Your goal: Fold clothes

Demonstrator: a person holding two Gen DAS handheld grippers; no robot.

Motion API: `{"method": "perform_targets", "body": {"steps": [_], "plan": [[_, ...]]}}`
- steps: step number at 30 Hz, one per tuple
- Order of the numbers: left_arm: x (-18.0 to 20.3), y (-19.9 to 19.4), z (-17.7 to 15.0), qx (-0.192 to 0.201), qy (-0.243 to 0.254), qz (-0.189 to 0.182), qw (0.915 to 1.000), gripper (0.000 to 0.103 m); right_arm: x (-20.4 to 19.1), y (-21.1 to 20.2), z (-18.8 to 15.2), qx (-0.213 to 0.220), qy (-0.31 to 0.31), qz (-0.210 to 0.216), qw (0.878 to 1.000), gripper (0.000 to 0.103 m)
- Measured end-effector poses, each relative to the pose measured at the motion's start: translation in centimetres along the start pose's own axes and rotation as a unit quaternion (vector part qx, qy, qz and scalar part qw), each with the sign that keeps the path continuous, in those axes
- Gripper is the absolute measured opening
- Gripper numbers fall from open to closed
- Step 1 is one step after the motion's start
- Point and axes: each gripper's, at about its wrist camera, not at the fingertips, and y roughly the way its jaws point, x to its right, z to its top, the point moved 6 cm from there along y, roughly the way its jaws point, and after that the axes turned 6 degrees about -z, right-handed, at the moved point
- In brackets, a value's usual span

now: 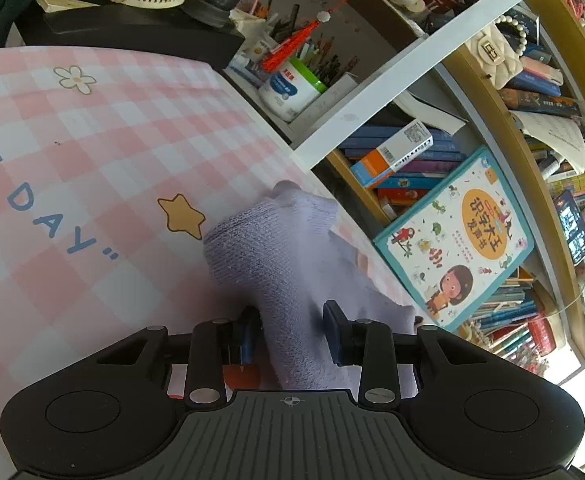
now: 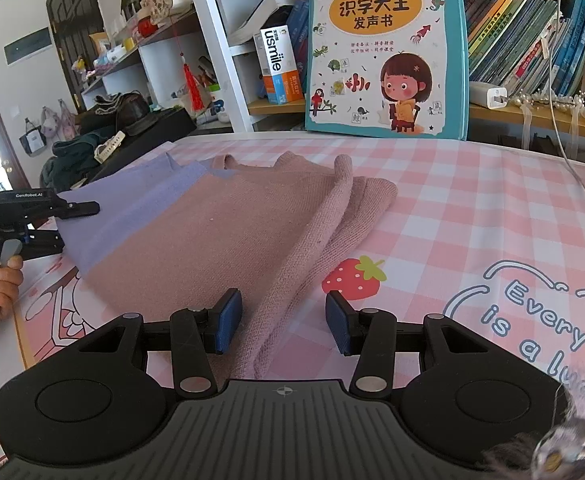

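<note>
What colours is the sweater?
The sweater is dusty pink with lilac on one side; the right wrist view shows it best.

Black plastic right gripper [image 2: 283, 322]: blue rubber pads [image 2: 230, 312], silver screws [image 2: 193, 384], ribbed grey housing; left gripper [image 1: 292, 330] alike.

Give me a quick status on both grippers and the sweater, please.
Left gripper astride lilac knit sleeve, grip unclear. Right gripper open over pink knit sweater, half folded on checked tablecloth. Nothing in the way.

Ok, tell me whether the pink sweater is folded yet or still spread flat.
Partly folded. The pink sweater lies flat on the checked tablecloth, with its right sleeve turned in along the body; the purple sleeve is still out.
</note>
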Motion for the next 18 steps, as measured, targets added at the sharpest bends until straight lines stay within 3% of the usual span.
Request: {"method": "perform_targets", "body": {"steps": [18], "plan": [[-0.43,-0.24,0.27,-0.006,-0.014,-0.026,0.9995,0.032,0.10,0.10,-0.04,0.000,0.009,0.006,1.000,0.044]]}}
